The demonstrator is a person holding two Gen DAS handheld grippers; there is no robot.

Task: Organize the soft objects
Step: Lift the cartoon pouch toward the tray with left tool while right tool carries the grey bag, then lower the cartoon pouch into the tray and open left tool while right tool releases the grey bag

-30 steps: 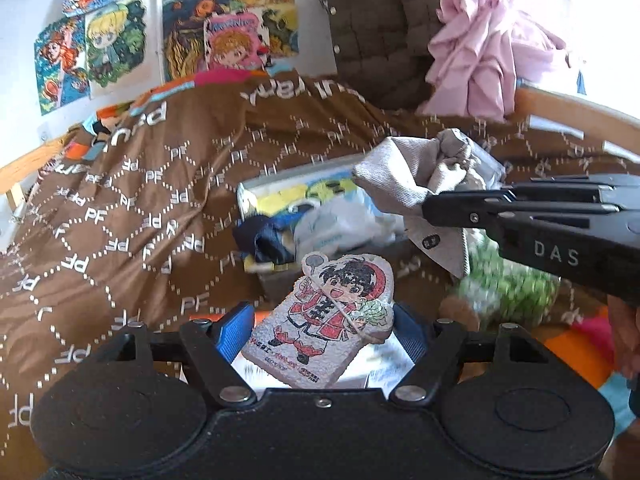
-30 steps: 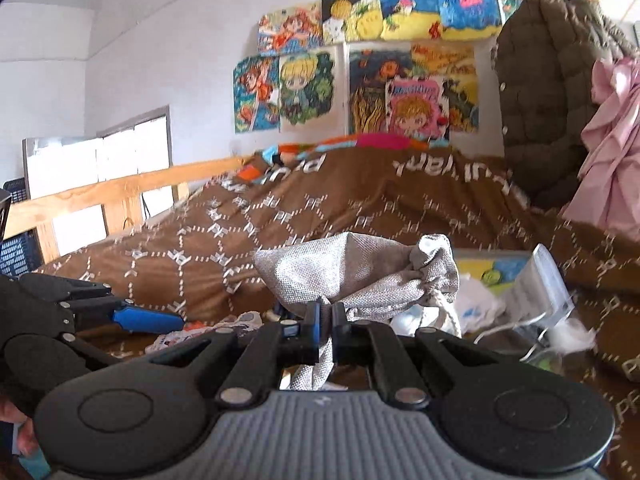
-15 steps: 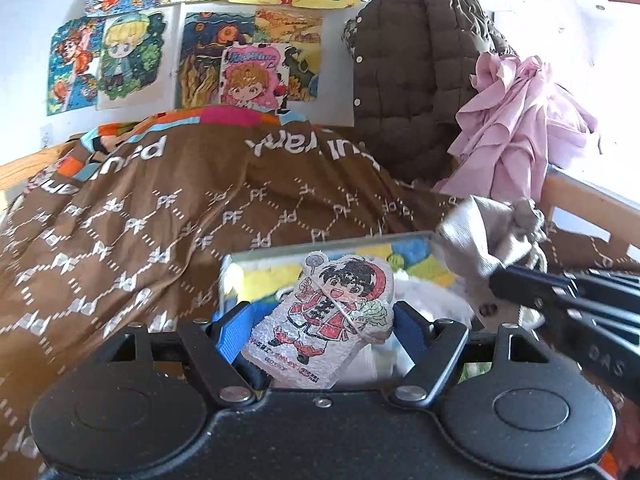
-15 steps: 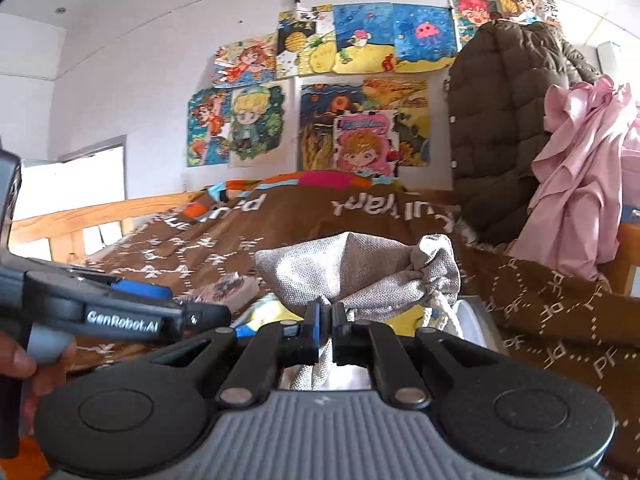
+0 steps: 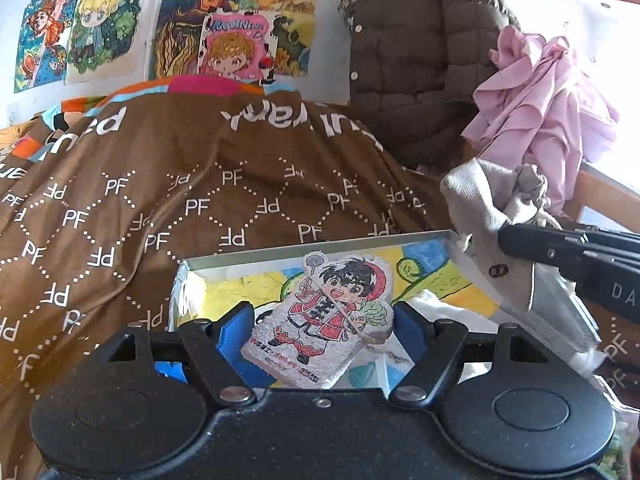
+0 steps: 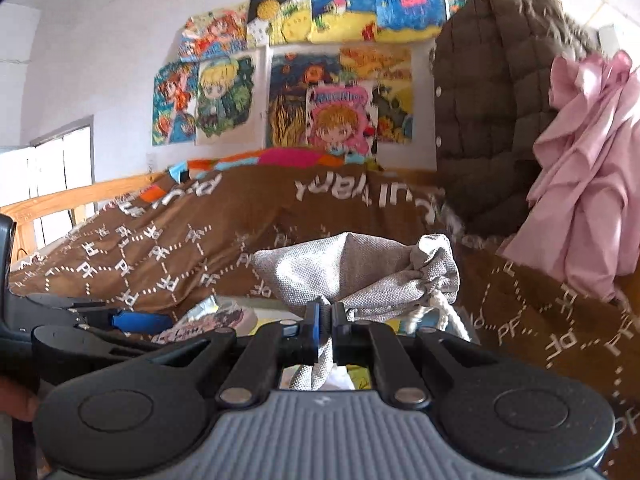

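Over a brown quilt (image 5: 168, 200), 2 hand-held grippers pinch a pouch (image 6: 352, 276) and a sponge (image 5: 328, 316).

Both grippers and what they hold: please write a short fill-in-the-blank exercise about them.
1. The left gripper holds a flat cartoon-printed ____.
2. The right gripper is shut on a grey drawstring ____.
3. The brown blanket carries the repeated letters ____.

Missing words: sponge; pouch; PF

Both wrist views toward postered wall (image 5: 120, 28)
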